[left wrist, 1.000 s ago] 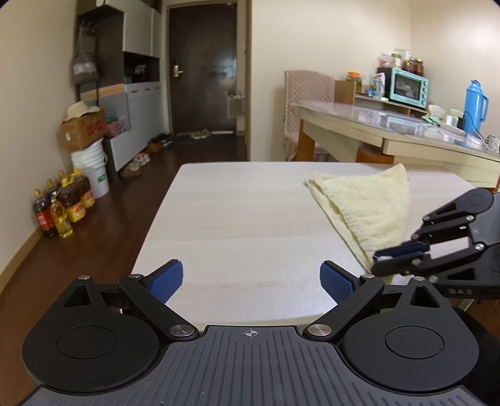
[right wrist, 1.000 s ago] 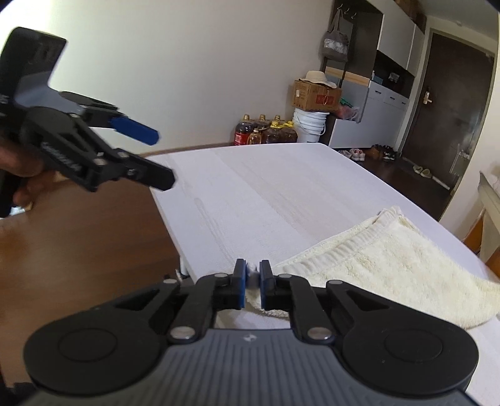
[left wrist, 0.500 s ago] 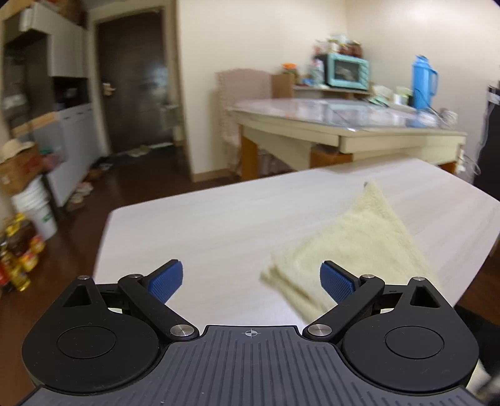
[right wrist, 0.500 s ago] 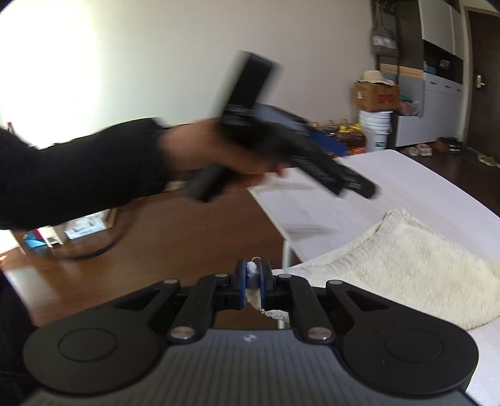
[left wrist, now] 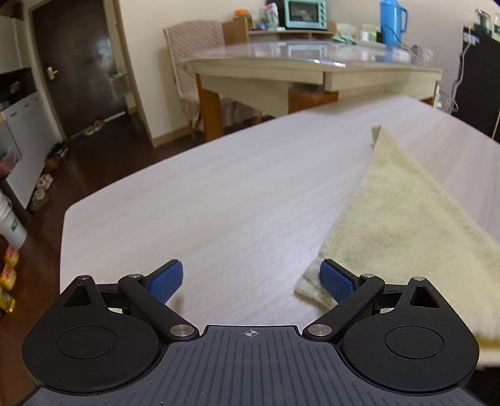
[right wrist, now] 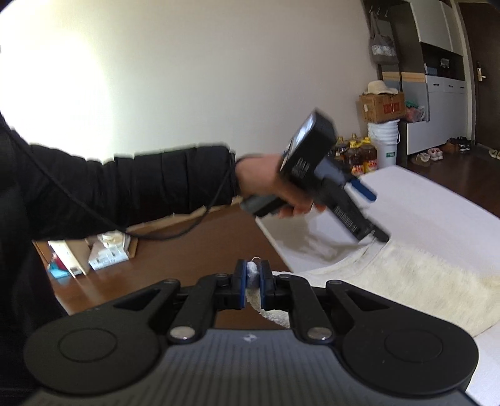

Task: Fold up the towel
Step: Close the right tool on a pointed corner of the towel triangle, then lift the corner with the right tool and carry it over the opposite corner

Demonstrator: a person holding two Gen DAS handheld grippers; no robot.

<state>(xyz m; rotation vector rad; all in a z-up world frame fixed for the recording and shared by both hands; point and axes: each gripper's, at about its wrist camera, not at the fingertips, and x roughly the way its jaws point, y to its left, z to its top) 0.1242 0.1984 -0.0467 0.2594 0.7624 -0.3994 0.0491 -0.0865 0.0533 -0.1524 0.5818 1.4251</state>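
A pale yellow towel lies folded on the white table, toward its right side. My left gripper is open, low over the table, with its right blue pad at the towel's near corner. In the right wrist view the towel lies on the table's near corner. My right gripper is shut on a corner of the towel, held just off the table edge. The left gripper shows there, held in a hand, its tips at the towel's edge.
A second table with a blue thermos and a small oven stands behind, with a chair. Oil bottles, a white bucket and a cardboard box stand by the cabinets. The floor is dark wood.
My left gripper has swung right and come down to the towel's near corner, staying open. My right gripper keeps its hold on the towel corner and has pulled it slightly off the table edge.
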